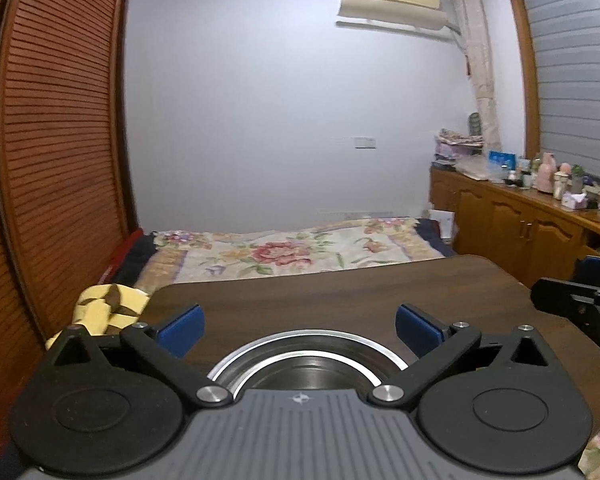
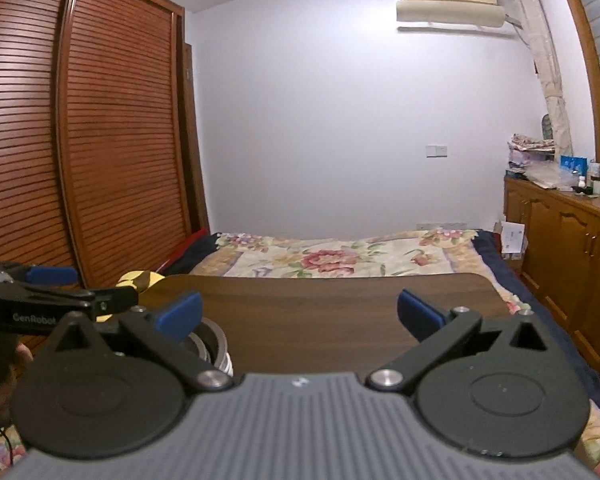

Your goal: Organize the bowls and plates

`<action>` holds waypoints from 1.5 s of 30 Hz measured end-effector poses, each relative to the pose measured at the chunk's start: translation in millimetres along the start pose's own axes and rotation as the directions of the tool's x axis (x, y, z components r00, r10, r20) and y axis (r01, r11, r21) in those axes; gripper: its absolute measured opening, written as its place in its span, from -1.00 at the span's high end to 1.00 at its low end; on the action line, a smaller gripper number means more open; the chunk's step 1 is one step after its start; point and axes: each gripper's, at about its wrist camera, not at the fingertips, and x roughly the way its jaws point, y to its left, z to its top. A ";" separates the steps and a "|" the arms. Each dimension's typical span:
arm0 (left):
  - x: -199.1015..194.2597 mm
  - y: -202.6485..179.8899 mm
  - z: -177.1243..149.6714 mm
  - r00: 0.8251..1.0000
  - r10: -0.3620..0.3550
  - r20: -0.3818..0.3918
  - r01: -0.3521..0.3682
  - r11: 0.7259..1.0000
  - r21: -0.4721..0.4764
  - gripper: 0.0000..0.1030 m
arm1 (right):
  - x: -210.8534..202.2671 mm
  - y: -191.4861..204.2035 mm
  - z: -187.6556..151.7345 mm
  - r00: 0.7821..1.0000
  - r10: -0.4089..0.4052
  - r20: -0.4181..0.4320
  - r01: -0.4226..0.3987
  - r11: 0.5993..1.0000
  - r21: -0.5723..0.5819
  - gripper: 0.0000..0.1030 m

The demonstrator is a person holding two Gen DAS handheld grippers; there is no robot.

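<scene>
Over the near edge of a dark wooden table [image 1: 340, 292], the left gripper [image 1: 299, 330] holds its blue pads wide apart, empty, above nested steel bowls [image 1: 304, 364] at that edge. Right gripper [image 2: 299, 314] is likewise spread and empty over bare wood. "GenRobot" is printed on the left tool's black body. A floral bedspread [image 2: 332, 258] lies beyond.

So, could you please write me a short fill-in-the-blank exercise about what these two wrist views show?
1. The metal bowls sit on a dark ____ table.
2. The jaws of the left gripper stand ____, with nothing between the pads.
3. Beyond the table lies a bed with a ____ patterned blanket.
4. In the right wrist view, the bowls appear toward the ____ of the right gripper.

Missing words: wooden; open; floral; left
</scene>
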 end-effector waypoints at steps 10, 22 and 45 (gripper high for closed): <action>-8.3 -7.3 -2.9 0.999 -0.035 -0.011 0.035 0.999 -0.014 -1.00 | -7.3 -2.2 -0.7 0.999 -0.049 -0.012 0.049 0.999 0.003 -1.00; -10.3 -16.4 -23.5 0.998 -0.004 -0.062 0.003 1.000 -0.014 -1.00 | -12.7 -12.4 -12.1 0.995 -0.090 -0.052 0.091 0.996 0.017 -1.00; -15.2 -13.9 -62.0 0.994 0.038 -0.106 -0.043 0.998 -0.042 -1.00 | -12.5 -11.2 -44.9 0.991 -0.071 -0.116 0.075 0.996 0.037 -1.00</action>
